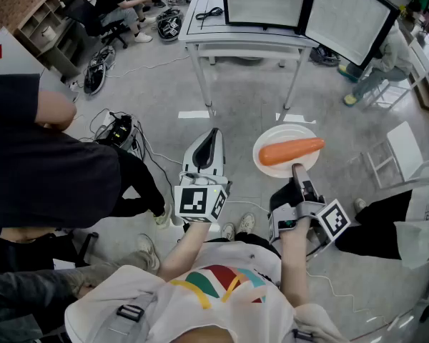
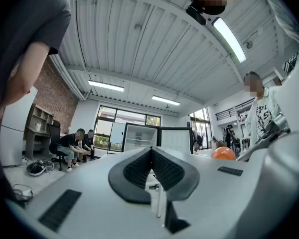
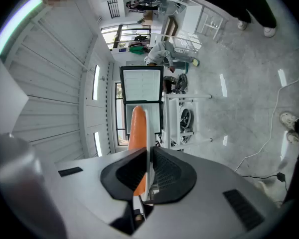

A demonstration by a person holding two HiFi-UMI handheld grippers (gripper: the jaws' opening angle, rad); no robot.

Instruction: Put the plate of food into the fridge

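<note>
A white plate (image 1: 274,137) carrying an orange carrot (image 1: 291,150) hangs over the floor, held level in front of me. My right gripper (image 1: 297,168) is shut on the plate's near rim; in the right gripper view the thin plate edge (image 3: 147,133) sits between the pads with the carrot (image 3: 136,128) beside it. My left gripper (image 1: 214,133) is shut with nothing in it, to the left of the plate. The small white fridge (image 1: 264,0) stands on a white table (image 1: 200,27) ahead, its door (image 1: 349,16) swung open to the right. The fridge (image 2: 139,137) also shows straight ahead in the left gripper view.
A person in dark clothes stands close at my left (image 1: 50,170). Others sit at the back left (image 1: 118,6) and at the right (image 1: 375,73). A white stool (image 1: 404,148) stands to the right. Cables and gear (image 1: 118,131) lie on the floor to the left.
</note>
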